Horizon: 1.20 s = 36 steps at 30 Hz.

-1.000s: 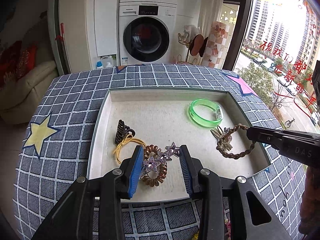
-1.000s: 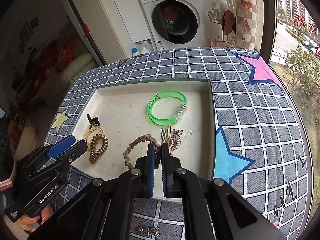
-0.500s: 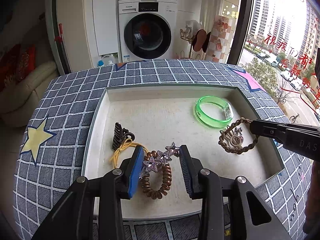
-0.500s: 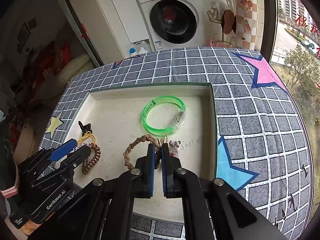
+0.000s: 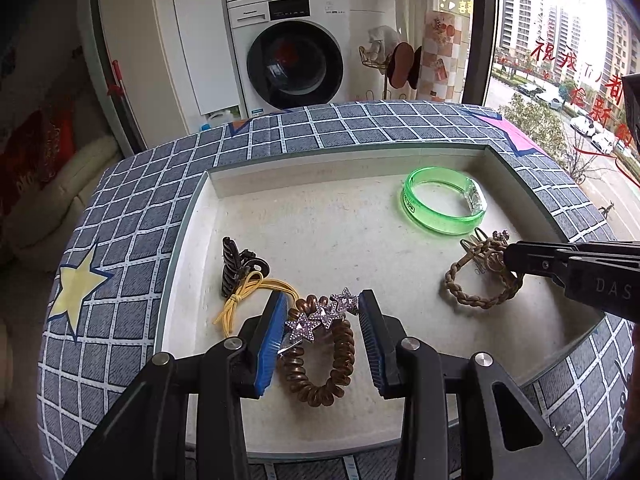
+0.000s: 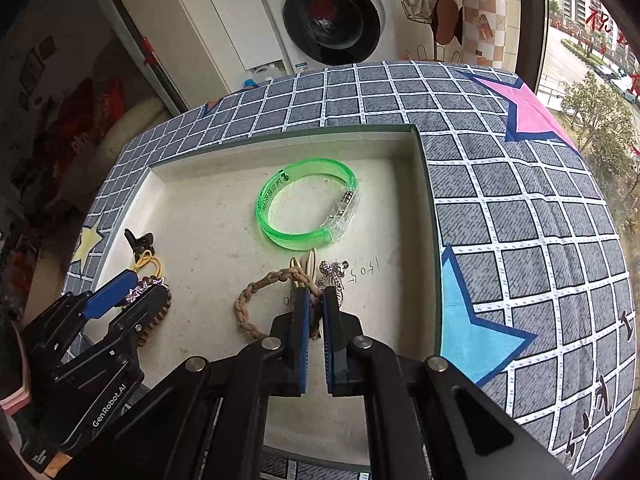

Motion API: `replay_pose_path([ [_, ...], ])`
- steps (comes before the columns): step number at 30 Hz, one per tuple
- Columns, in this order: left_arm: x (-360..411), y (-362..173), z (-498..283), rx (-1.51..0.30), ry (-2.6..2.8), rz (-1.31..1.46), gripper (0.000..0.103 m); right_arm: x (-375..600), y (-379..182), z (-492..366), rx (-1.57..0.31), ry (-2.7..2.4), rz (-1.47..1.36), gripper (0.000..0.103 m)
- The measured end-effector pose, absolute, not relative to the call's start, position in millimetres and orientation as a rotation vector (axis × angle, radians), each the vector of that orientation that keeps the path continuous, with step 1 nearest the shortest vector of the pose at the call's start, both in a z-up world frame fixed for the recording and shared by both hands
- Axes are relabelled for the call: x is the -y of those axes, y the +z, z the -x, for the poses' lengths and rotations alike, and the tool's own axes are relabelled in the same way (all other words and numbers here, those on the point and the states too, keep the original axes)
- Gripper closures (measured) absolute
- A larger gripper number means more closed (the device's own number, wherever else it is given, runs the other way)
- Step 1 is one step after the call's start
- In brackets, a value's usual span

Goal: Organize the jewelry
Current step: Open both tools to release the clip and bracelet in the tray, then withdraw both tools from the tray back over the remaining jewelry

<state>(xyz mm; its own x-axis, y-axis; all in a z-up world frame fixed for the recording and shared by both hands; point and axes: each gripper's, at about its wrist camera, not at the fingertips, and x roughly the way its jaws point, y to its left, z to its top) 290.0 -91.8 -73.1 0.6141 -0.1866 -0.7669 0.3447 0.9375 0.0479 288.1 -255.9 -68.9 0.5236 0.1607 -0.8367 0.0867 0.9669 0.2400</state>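
Gripping the brown braided cord bracelet, the right tool has its blue pads nearly together on the loop's right side, inside the shallow white tray.
Just beyond lie small silver clips and a clear green plastic bangle; the left tool stands wide apart around a purple star hair clip lying on a brown spiral hair tie, on the checked blue surface.

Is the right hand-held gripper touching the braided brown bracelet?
Touching. The right wrist view shows the right hand-held gripper nearly closed with the braided brown bracelet pinched between its pads; the left wrist view shows its tip on the braid.
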Motion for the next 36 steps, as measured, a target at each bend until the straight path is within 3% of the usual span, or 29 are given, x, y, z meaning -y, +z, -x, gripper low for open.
replay_pose_path([
  [4, 94, -77, -291, -0.869, -0.297, -0.213, 0.052, 255, -71, -288, -1.027, 0.041, -0.259, 0.096],
  [7, 93, -74, -288, -0.845, -0.282, -0.22, 0.043, 254, -71, -288, -1.038, 0.047, -0.263, 0.096],
  [12, 90, -61, -282, -0.821, -0.292, -0.198, 0.043, 255, -70, -287, -1.047, 0.051, -0.277, 0.093],
  [13, 89, -58, -282, -0.817, -0.291, -0.192, 0.043, 256, -69, -286, -1.046, 0.051, -0.285, 0.087],
  [16, 87, -52, -281, -0.813, -0.289, -0.176, 0.043, 257, -63, -283, -1.028, 0.07, -0.31, 0.055],
  [24, 79, -40, -266, -0.796, -0.29, -0.152, 0.043, 259, -41, -269, -0.98, 0.081, -0.345, 0.054],
  [27, 74, -37, -259, -0.791, -0.294, -0.143, 0.043, 258, -37, -262, -0.982, 0.094, -0.35, 0.049],
  [28, 73, -36, -257, -0.791, -0.296, -0.141, 0.035, 257, -36, -259, -0.982, 0.1, -0.355, 0.047],
  [29, 72, -36, -255, -0.79, -0.29, -0.138, 0.007, 257, -35, -256, -0.982, 0.104, -0.36, 0.047],
  [30, 69, -34, -253, -0.775, -0.274, -0.131, 0.0, 256, -35, -253, -0.98, 0.107, -0.363, 0.047],
  [36, 65, -25, -250, -0.764, -0.258, -0.108, 0.0, 255, -32, -241, -0.98, 0.106, -0.358, 0.046],
])
